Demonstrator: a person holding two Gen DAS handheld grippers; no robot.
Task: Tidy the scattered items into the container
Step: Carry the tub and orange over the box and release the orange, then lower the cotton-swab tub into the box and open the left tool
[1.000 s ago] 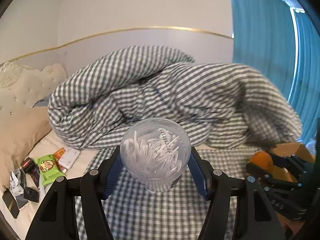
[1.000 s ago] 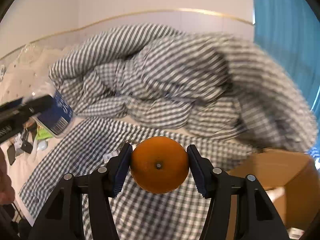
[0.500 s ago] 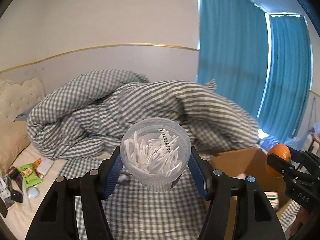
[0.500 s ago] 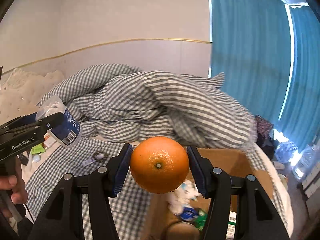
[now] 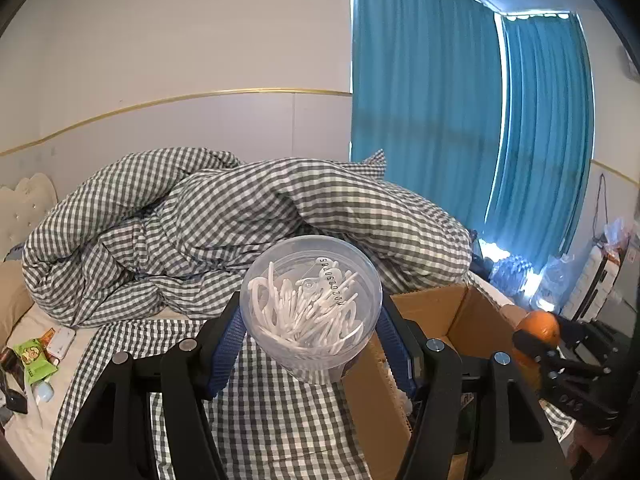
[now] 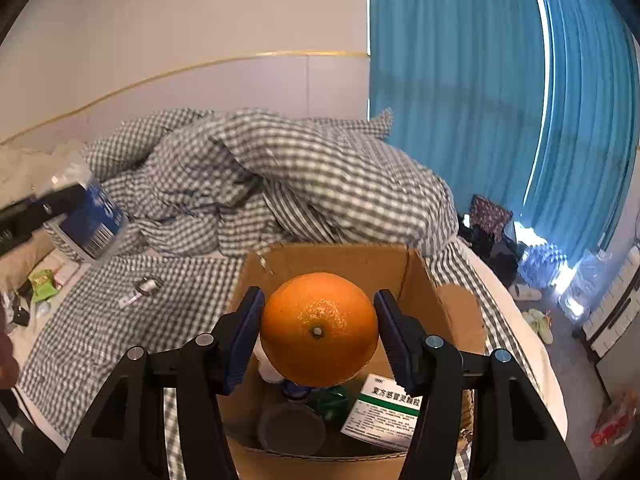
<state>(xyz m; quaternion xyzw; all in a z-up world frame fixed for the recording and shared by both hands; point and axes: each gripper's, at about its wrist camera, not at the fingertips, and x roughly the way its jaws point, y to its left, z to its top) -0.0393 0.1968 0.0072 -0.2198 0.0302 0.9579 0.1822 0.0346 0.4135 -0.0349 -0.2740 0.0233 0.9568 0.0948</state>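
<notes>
Because the orange [image 6: 319, 330] is firm and round, the right tongs [image 6: 319, 332] clamp its widest girth above the cardboard box [image 6: 440, 280]; the left tongs [image 5: 311, 320] squeeze a light, slippery plastic tub [image 5: 311, 312] beside the box.

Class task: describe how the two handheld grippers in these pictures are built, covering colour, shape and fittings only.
The left gripper and the right gripper look alike: black angular plastic frames with cut-out openings, silver round bolts at the joints, and ribbed blue pads lining each finger.
</notes>
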